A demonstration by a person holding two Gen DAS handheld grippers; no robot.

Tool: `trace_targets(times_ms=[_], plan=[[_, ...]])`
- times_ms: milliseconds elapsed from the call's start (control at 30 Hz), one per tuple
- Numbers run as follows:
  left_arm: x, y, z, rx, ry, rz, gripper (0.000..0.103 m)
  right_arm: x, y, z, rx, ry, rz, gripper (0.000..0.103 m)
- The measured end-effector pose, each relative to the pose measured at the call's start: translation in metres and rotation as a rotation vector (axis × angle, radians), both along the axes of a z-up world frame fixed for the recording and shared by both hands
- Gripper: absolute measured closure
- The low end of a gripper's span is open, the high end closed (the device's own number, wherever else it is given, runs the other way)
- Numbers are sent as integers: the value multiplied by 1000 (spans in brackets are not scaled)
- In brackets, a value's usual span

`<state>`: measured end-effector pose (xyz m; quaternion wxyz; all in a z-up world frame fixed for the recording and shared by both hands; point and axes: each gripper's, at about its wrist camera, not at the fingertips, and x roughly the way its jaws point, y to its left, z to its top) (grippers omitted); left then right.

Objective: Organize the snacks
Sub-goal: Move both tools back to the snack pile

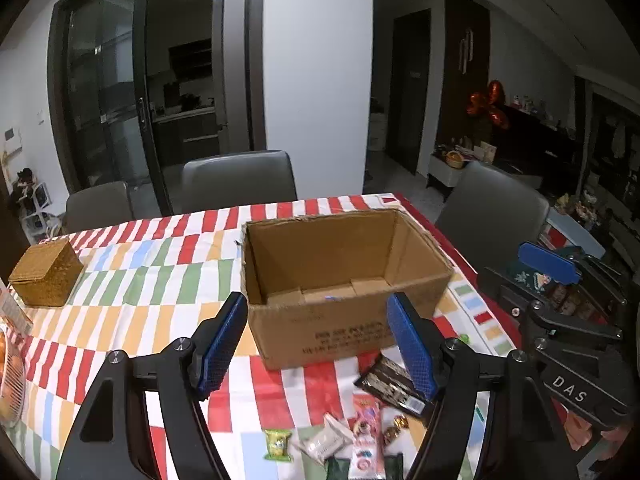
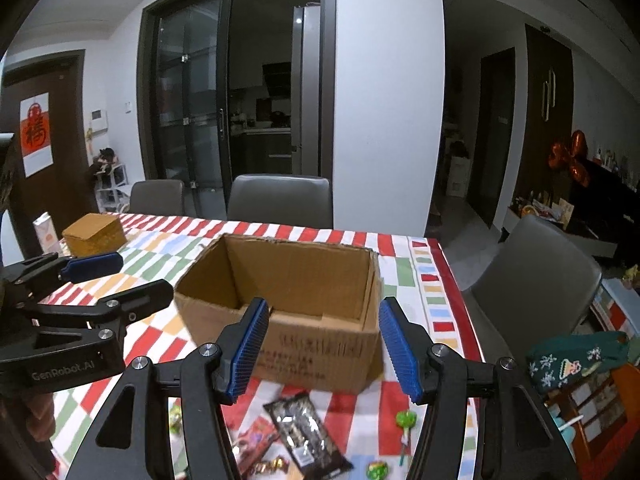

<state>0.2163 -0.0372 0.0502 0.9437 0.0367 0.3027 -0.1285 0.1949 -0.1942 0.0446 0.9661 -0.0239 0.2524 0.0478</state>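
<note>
An empty, open-topped cardboard box (image 1: pixel 320 332) (image 2: pixel 320 352) stands on the striped tablecloth (image 1: pixel 132 280). In front of it lie loose snacks: a dark packet (image 1: pixel 394 386) (image 2: pixel 304 432), a green packet (image 1: pixel 277 444), a white packet (image 1: pixel 324 440), a pink packet (image 1: pixel 364 440) and a green lollipop (image 2: pixel 406 420). My left gripper (image 1: pixel 316 300) hovers open above the snacks at the box's near side, nothing between its blue pads. My right gripper (image 2: pixel 324 304) is open beside it, also holding nothing. Each shows in the other's view: right gripper (image 1: pixel 504 262), left gripper (image 2: pixel 144 274).
A woven wicker box (image 1: pixel 48 272) (image 2: pixel 96 234) sits at the table's far left. Grey chairs (image 1: pixel 238 180) (image 2: pixel 532 272) stand behind and right of the table. A plate of orange food (image 1: pixel 8 380) is at the left edge. A green patterned pouch (image 2: pixel 576 356) lies off to the right.
</note>
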Motion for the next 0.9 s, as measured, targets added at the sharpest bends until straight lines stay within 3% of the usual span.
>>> trace_targets(times_ms=[367,900], plan=[[-49,-2,-13,-16,23,-64,31,-50,-9,-13,65,33,-8,45],[-81,-8,-80,-8,184,-109,31,-88,-15,-74,66,191,-48,45]])
